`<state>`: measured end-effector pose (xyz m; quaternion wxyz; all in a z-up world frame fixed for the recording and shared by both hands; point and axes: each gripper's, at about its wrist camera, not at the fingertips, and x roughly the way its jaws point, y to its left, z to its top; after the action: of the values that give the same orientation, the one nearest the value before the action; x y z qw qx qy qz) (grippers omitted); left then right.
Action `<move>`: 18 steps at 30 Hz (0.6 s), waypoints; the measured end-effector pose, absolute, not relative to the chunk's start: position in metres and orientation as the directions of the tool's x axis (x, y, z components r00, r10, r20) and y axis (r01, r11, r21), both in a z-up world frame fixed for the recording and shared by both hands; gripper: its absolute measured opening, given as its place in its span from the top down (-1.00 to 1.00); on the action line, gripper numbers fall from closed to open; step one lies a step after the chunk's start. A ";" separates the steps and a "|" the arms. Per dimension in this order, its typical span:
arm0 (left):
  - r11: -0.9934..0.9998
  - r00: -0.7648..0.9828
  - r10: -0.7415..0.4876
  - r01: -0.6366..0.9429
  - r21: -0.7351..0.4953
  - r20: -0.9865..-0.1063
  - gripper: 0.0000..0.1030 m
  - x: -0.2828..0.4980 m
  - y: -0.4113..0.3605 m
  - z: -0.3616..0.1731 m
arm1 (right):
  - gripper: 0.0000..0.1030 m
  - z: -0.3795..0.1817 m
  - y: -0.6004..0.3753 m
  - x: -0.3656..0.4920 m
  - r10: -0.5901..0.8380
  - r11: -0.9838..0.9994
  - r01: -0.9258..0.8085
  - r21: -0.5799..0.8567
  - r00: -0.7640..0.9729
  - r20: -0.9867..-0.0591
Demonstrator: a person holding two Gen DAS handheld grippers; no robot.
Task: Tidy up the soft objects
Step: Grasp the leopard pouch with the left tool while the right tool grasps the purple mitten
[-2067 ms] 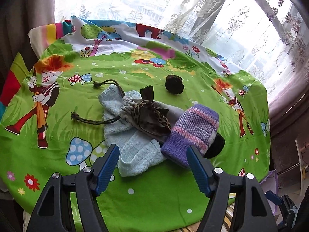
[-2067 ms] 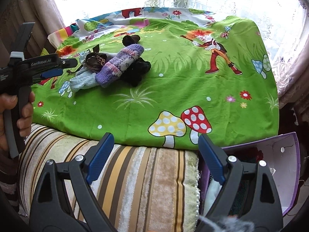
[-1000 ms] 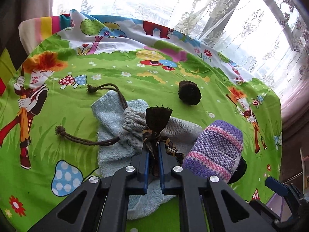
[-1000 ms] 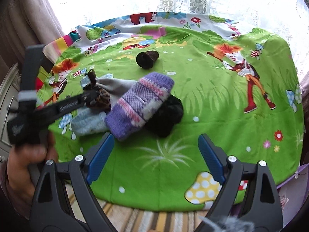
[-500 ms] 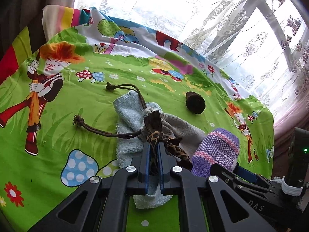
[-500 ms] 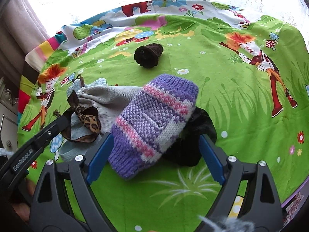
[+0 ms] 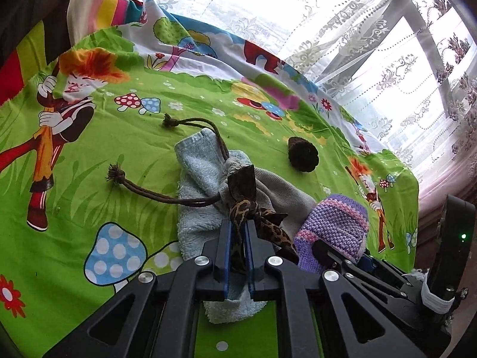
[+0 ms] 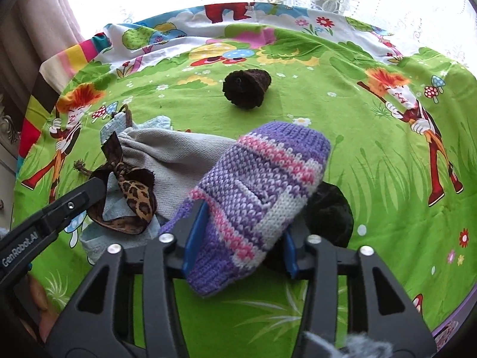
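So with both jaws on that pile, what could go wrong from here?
1. The left gripper is shut on the leopard ribbon, which lies over the grey pouch; lifting may drag the pouch and its cord along.
2. The right gripper is closing around the purple knit piece, which overlaps a black item; that could snag or shift.

Bright daylight thru window (image 7: 342, 29) — glare up top, fisheye-bent dark edges.
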<state>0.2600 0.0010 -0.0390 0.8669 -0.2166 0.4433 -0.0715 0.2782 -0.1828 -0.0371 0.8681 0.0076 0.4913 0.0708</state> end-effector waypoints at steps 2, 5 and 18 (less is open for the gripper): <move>0.894 0.596 -0.326 -0.058 -0.445 -0.733 0.81 0.260 -0.001 -0.040 | 0.31 -0.036 -0.183 0.276 0.132 0.989 -0.122 0.080 0.516 -0.846; 0.901 0.595 -0.324 -0.043 -0.432 -0.735 0.87 0.261 -0.004 -0.039 | 0.43 -0.034 -0.186 0.272 0.149 0.987 -0.127 0.096 0.525 -0.838; 0.879 0.652 -0.352 -0.015 -0.476 -0.672 0.95 0.249 -0.002 -0.020 | 0.49 -0.010 -0.201 0.246 0.147 0.989 -0.108 0.103 0.580 -0.801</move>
<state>0.2493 -0.0019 -0.0202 0.8802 -0.2262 0.4062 -0.0956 0.2456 -0.2005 -0.0104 0.8885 0.0216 0.4527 0.0720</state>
